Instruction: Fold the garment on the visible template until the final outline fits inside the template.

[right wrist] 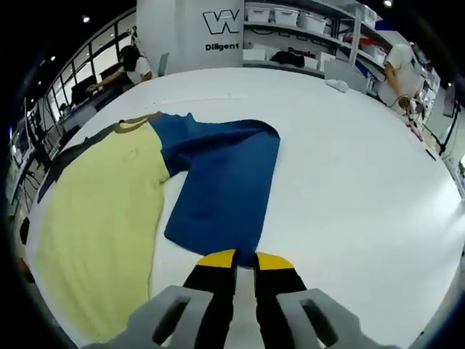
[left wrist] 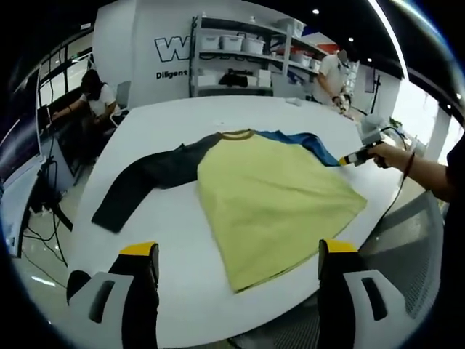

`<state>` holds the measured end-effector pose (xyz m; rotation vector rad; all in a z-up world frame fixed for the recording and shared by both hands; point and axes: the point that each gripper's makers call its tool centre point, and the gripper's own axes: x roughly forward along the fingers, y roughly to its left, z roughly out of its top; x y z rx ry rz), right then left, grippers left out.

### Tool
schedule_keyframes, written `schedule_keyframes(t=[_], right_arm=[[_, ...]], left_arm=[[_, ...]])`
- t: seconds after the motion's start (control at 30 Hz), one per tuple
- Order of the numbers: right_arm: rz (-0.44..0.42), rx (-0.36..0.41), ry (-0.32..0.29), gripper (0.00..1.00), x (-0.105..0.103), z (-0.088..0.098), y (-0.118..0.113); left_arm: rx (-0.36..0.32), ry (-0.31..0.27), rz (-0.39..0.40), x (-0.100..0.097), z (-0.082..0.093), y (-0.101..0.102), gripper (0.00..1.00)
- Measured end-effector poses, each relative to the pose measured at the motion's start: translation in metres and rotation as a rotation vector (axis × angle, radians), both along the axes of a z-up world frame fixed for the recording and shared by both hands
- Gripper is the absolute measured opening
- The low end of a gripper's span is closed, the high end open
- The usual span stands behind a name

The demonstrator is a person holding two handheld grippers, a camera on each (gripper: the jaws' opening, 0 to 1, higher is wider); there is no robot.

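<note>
A yellow shirt (left wrist: 269,196) with dark blue sleeves lies flat on the white table (left wrist: 167,123). Its collar (left wrist: 236,134) points to the far side. One sleeve (left wrist: 145,182) stretches out to the left. In the left gripper view my left gripper (left wrist: 238,251) hangs open above the near hem, jaws wide apart and holding nothing. At the right of that view a person's hand holds my right gripper (left wrist: 347,158) at the end of the other sleeve (left wrist: 305,142). In the right gripper view my right gripper (right wrist: 245,259) is shut on the cuff edge of this blue sleeve (right wrist: 218,182), which bends beside the yellow body (right wrist: 94,211).
The table's near rounded edge (left wrist: 218,320) runs just under my left jaws, and bare white tabletop (right wrist: 349,182) spreads right of the sleeve. Shelves with bins (left wrist: 240,58) stand behind the table. One person sits at far left (left wrist: 98,98), another stands at far right (left wrist: 334,73).
</note>
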<state>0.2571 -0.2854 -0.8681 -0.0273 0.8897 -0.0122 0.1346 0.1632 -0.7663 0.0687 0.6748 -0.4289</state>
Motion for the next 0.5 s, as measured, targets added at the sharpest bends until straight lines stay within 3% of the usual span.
schedule_keyframes(t=[0.2, 0.5], right_arm=[[-0.006, -0.003, 0.005, 0.0, 0.002, 0.0, -0.004], [-0.055, -0.077, 0.015, 0.0, 0.003, 0.009, -0.052]], left_arm=[[0.008, -0.011, 0.018, -0.001, 0.002, 0.006, 0.88], [0.025, -0.008, 0.014, -0.002, 0.001, 0.011, 0.87]])
